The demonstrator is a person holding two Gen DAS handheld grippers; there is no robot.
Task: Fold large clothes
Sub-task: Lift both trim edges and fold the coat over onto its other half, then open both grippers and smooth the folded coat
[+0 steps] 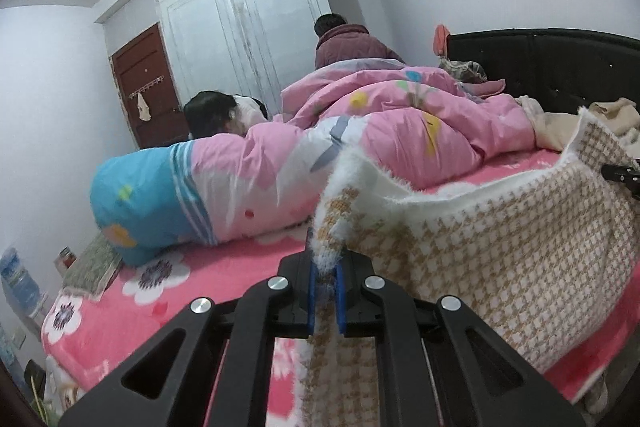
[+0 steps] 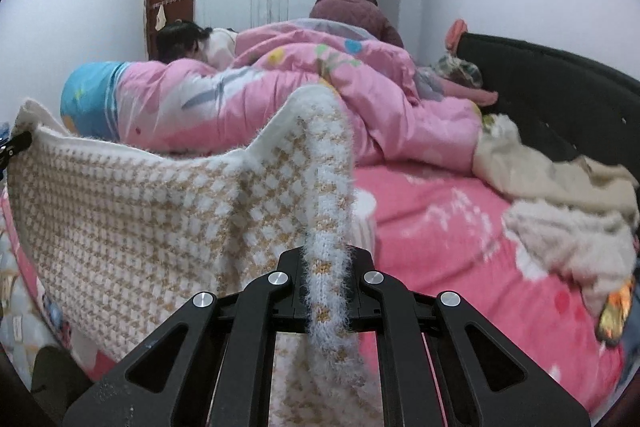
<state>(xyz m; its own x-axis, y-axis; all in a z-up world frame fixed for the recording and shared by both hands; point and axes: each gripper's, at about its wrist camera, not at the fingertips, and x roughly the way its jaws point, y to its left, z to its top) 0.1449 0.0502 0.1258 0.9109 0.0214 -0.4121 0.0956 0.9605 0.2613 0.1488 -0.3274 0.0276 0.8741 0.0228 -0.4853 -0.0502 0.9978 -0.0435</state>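
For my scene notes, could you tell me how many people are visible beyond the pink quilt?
2: one person stands by the wardrobe, back turned; another person bends low behind the quilt's left end.

The knitted garment hangs above the near edge of the bed, spanning the left tool and right tool. The quilt lies behind it; the headboard stands far right.

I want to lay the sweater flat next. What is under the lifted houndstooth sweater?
Under the houndstooth sweater lies the pink flowered bedsheet, bare to its right. The sheet directly beneath is covered by the hanging knit, so anything lying there cannot be seen.
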